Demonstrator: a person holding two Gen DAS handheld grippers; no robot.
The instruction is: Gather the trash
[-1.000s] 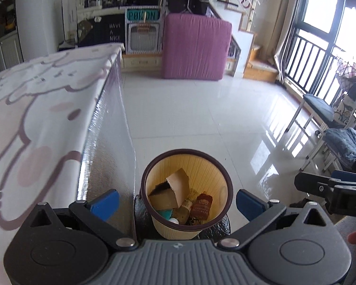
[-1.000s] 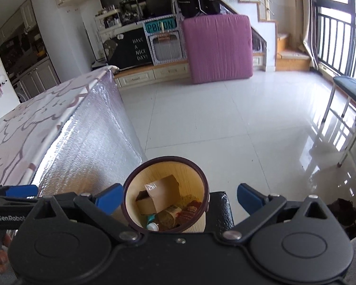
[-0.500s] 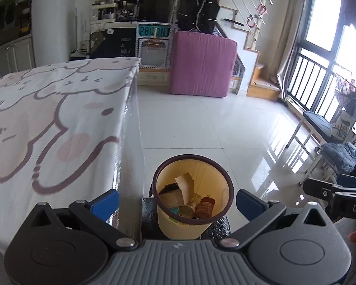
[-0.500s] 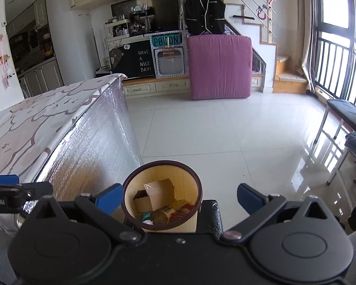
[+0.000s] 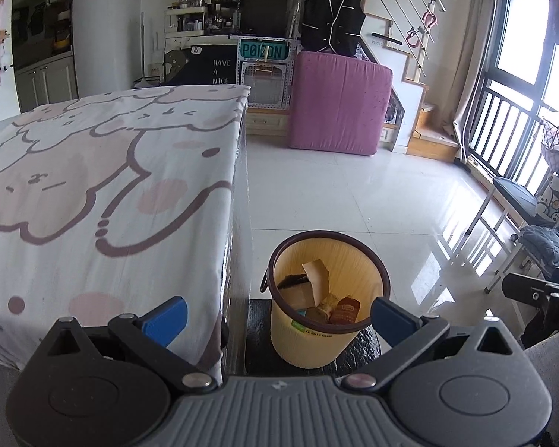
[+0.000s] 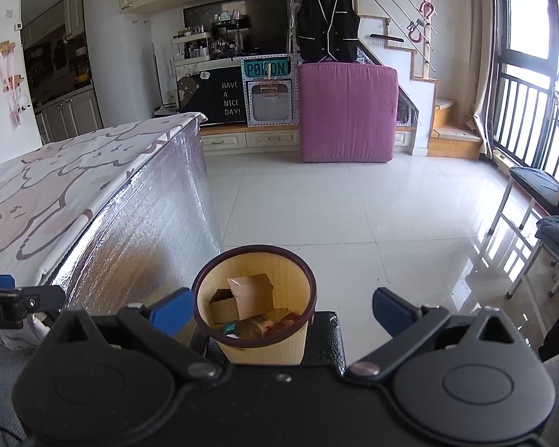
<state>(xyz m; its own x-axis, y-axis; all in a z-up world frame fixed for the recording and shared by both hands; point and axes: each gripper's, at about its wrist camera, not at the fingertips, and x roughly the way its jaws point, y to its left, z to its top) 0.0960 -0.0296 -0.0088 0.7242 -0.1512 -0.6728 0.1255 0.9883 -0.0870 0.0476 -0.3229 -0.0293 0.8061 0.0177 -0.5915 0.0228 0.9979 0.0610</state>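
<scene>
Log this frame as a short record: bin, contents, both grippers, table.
bin: yellow round plastic wastebasket with dark brown rim, upright on a black stand beside the table
contents: brown cardboard pieces, a red-brown packet, other small wrappers; partly full
left gripper: open, empty, blue pads either side of the bin in view
right gripper: open, empty
table: cartoon-print cloth top, silver foil side; no trash visible on it

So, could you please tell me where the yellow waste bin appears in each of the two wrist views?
Left wrist: yellow waste bin sits low, right of centre, just right of the table edge.
Right wrist: the bin sits low, left of centre, between the open gripper fingers.
Shared landmark: pink mattress against the far stairs.
</scene>
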